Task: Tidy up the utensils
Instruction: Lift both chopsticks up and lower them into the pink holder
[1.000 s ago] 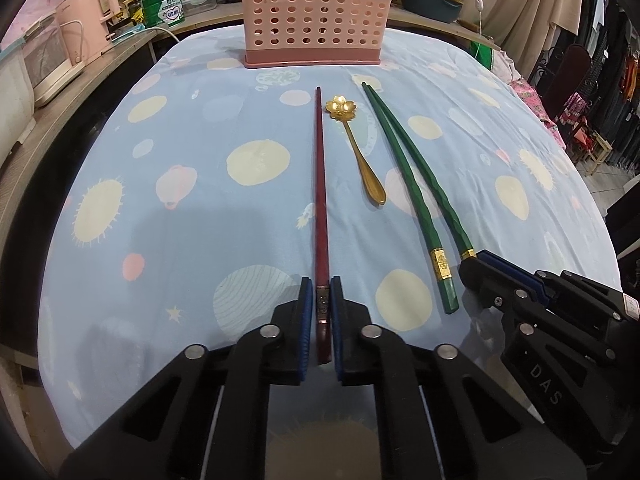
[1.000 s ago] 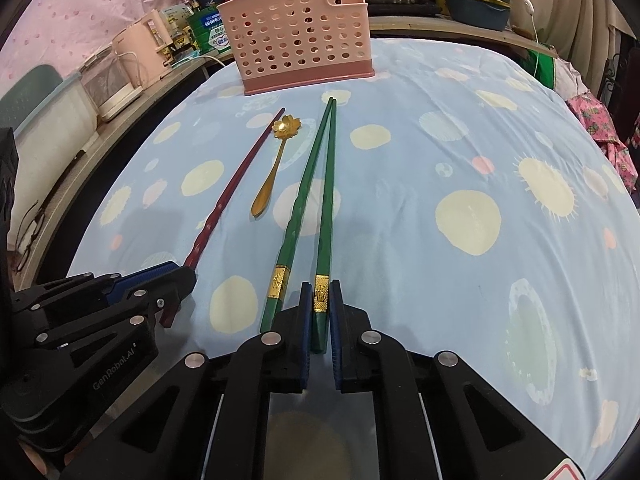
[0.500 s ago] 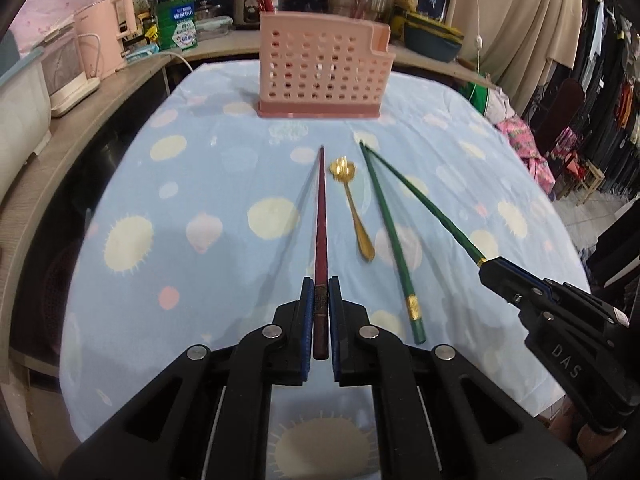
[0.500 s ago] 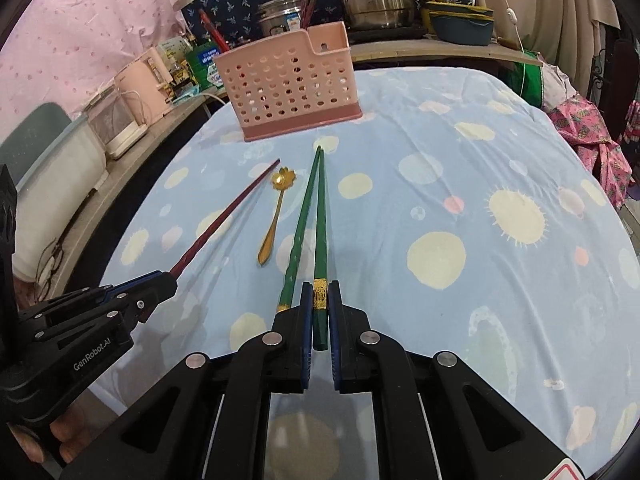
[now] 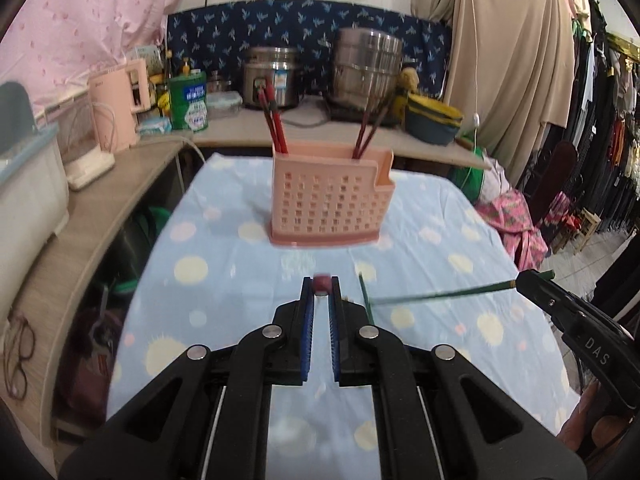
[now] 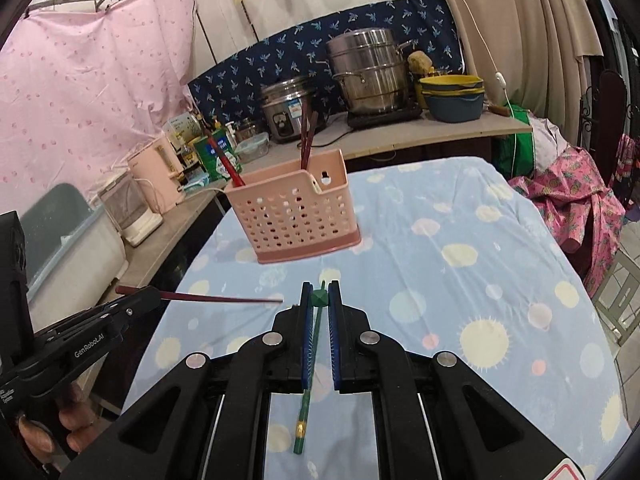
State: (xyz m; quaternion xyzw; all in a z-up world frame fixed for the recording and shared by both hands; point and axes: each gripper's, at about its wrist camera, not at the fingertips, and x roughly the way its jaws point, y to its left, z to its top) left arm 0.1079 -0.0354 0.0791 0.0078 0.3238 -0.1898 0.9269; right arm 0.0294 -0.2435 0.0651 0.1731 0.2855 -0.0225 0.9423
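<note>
My left gripper [image 5: 321,286] is shut on a dark red chopstick [image 5: 322,282], seen end-on and held in the air. My right gripper [image 6: 320,290] is shut on a green chopstick [image 6: 320,298], also lifted off the cloth. In the right wrist view the red chopstick [image 6: 220,299] sticks out level from the left gripper [image 6: 148,294]. The second green chopstick [image 6: 306,392] lies on the table below my right fingers. The pink perforated basket [image 5: 330,200] stands ahead, with red chopsticks [image 5: 274,120] upright in it. The gold spoon is hidden.
The table [image 5: 224,280] wears a light blue cloth with pale dots. A counter [image 5: 304,128] behind the basket carries steel pots [image 5: 368,68], a green can and a pink kettle [image 5: 116,108]. White boxes stand on the left shelf. Clothes hang at the right.
Both grippers rose and tilted up, each lifting its chopstick off the cloth. The basket now sits mid-frame, and the spoon and the other green chopstick stayed on the table.
</note>
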